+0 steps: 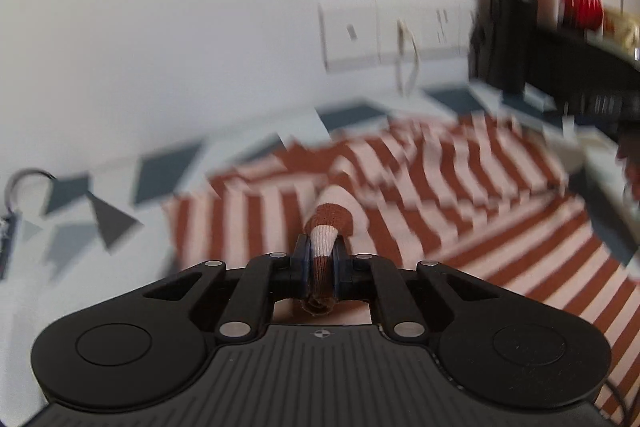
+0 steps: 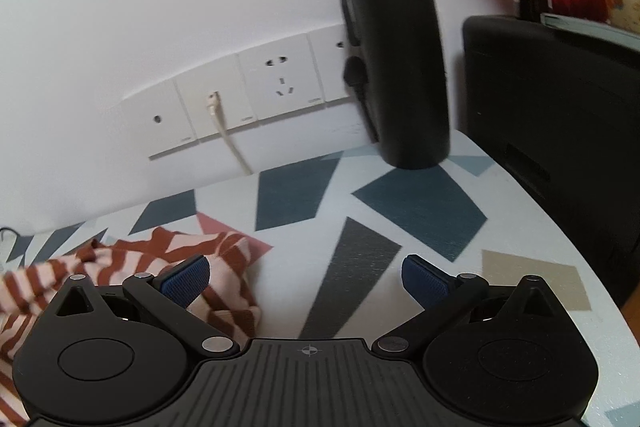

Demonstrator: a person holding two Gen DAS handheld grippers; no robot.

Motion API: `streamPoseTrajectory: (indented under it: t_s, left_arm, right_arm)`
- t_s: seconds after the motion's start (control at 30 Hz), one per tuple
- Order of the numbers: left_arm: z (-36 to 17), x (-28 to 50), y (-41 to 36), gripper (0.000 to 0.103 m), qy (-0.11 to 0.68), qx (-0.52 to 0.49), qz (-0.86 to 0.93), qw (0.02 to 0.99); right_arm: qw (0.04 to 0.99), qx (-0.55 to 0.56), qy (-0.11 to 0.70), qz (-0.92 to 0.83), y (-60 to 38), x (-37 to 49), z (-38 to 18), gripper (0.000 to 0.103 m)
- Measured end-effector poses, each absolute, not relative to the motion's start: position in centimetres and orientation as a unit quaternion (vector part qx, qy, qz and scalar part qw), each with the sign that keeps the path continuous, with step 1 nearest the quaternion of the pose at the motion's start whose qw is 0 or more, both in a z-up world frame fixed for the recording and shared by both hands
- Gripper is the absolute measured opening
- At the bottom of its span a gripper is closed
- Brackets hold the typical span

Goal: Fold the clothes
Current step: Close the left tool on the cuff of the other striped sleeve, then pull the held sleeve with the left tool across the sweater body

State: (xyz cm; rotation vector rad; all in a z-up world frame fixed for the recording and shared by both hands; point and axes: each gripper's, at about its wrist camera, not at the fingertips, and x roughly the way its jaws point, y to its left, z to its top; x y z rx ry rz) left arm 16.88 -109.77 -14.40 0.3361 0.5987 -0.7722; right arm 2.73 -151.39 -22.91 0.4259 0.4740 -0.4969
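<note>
So my left gripper [image 1: 322,259] is clamped tight on a bunched-up bit of the striped top [image 1: 400,195], looks like a sleeve end or cuff, while the rest of it is spread out ahead of the fingers on the patterned table [image 1: 168,171]. Biggest worry: that pinch is on a narrow roll of fabric, so if I swing it over too fast it could slip out or drag the whole shirt sideways instead of folding. My right gripper [image 2: 306,281] is spread wide and holding nothing, with the shirt crumpled just off its left finger, so nothing's pinning the cloth down. Also a black bottle [image 2: 396,47] is standing ahead of the right one, easy to knock. Shirt itself is rust and pale pink stripes, soft knit, pretty rumpled, not flat yet.
</note>
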Motion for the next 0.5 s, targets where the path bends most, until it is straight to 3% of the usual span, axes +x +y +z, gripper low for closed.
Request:
streamPoseTrajectory:
  t_s: [0.17,0.27,0.5]
  left_arm:
    - [-10.4,17.1,-105.0,0.011,0.262,0.093,-0.364,0.889]
    - [-10.4,18.9,-103.1,0.011,0.296,0.054,-0.356,0.885]
    - [-17.6,22.3,-102.3,0.011,0.406,0.069,-0.308,0.858]
  right_arm:
    - [0.920,0.200,0.240,-0.238,-150.9,3.3,-23.2,0.102]
    - [0.919,0.195,0.247,-0.236,-150.6,3.7,-23.5,0.102]
    - [0.923,0.178,0.242,-0.241,-150.2,4.0,-23.7,0.102]
